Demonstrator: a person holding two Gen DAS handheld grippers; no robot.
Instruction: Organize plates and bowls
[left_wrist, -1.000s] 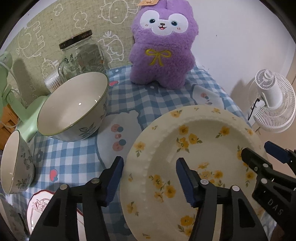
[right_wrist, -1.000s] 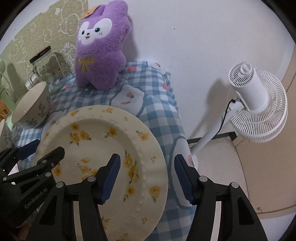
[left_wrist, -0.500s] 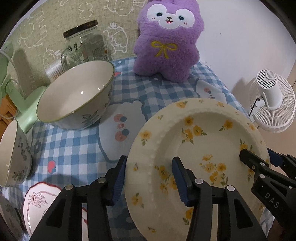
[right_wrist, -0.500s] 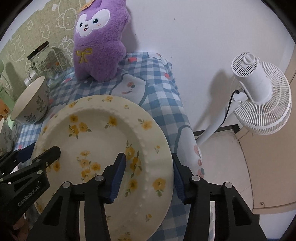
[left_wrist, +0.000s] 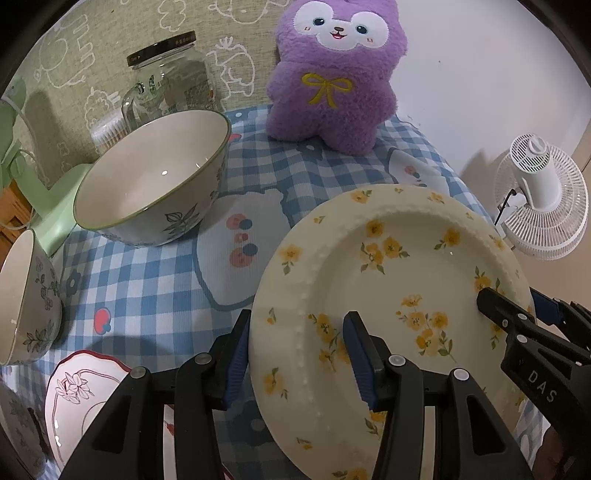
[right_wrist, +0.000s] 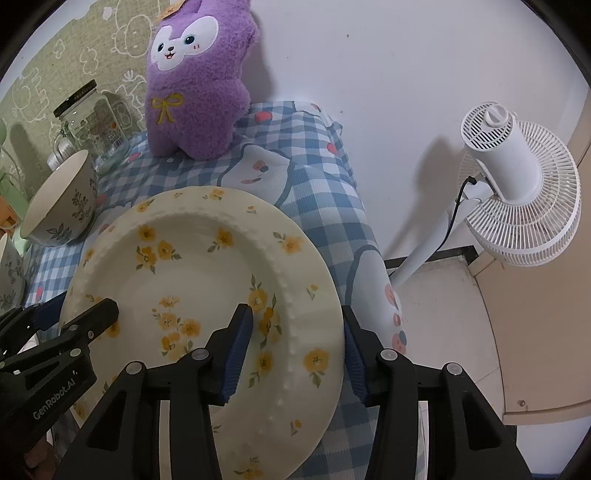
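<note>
A cream plate with yellow flowers (left_wrist: 388, 266) (right_wrist: 192, 258) lies at the near right of the checked tablecloth (left_wrist: 147, 295). My left gripper (left_wrist: 297, 350) is shut on its left rim, one pad outside the edge and one on the inner face. My right gripper (right_wrist: 297, 343) is shut on the right rim the same way; it shows in the left wrist view too (left_wrist: 517, 306). A large leaf-patterned bowl (left_wrist: 147, 192) stands at the back left. A smaller bowl (left_wrist: 22, 295) sits at the left edge. Near left lies a small red-rimmed plate (left_wrist: 85, 391).
A purple plush toy (left_wrist: 332, 81) and a glass jar (left_wrist: 166, 81) stand at the back by the wall. A green stand (left_wrist: 55, 206) is at the far left. The table's right edge (right_wrist: 369, 258) drops off beside the plate, with a white fan (right_wrist: 517, 192) on the floor beyond.
Both grippers' jaws narrowed from wide apart onto the flowered plate's opposite rims. The bowls and the small plate stayed where they were.
</note>
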